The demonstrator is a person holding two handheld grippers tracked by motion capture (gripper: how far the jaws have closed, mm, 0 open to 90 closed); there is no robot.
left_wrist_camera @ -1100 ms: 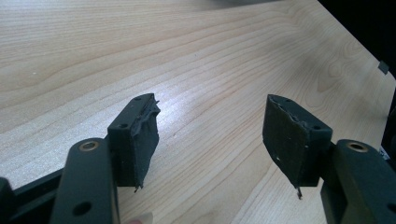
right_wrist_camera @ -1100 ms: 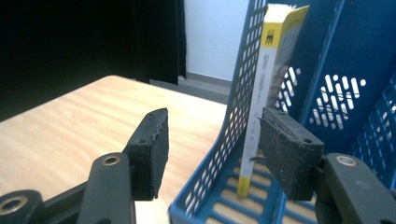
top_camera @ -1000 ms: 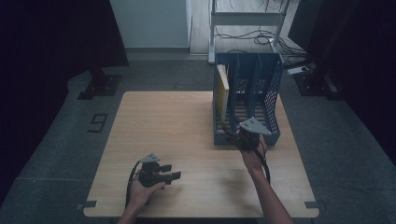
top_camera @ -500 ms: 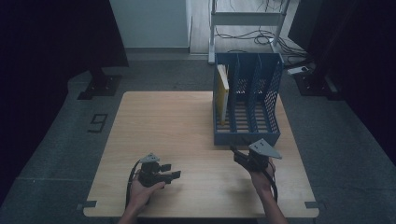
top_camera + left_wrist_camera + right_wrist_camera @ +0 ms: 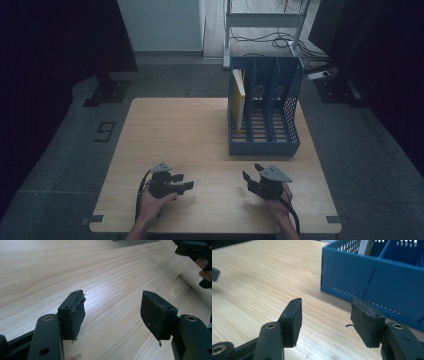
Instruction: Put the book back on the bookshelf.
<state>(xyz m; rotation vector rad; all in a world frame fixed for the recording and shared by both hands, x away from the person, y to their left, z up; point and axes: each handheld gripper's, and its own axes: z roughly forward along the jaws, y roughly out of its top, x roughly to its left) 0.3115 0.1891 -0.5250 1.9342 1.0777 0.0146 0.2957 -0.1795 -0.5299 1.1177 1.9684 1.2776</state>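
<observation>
File rack (image 5: 264, 145): a blue plastic organiser of three upright compartments standing on the far right part of the counter (image 5: 175, 130). Its side walls and dividers are perforated, its floor is slatted, and its low front wall is solid. In the right gripper view the front wall (image 5: 372, 282) shows a row of small slots along its bottom edge and two thin vertical slits.

Rack contents: a yellow and white book (image 5: 239, 92) stands upright in the leftmost compartment, leaning against the left wall; the other two compartments hold nothing visible.

Counter: a pale wood-grain top, rectangular, bare between the rack and the near edge.

Left gripper (image 5: 182, 184): held low over the near left part of the counter, jaws pointing toward the right side. In the left gripper view the two black jaws stand released, well apart, with only bare wood between the pads (image 5: 77, 312).

Right gripper (image 5: 252, 175): held over the near right part of the counter, in front of the rack and apart from it, jaws pointing to the far left. In the right gripper view the jaws stand released, nothing between them, with the rack's front corner just beyond the right-hand pad (image 5: 365, 322).

Hands: the person's left hand (image 5: 152, 202) and right hand (image 5: 277, 202) enter from the near edge, each wrapped round its gripper.
</observation>
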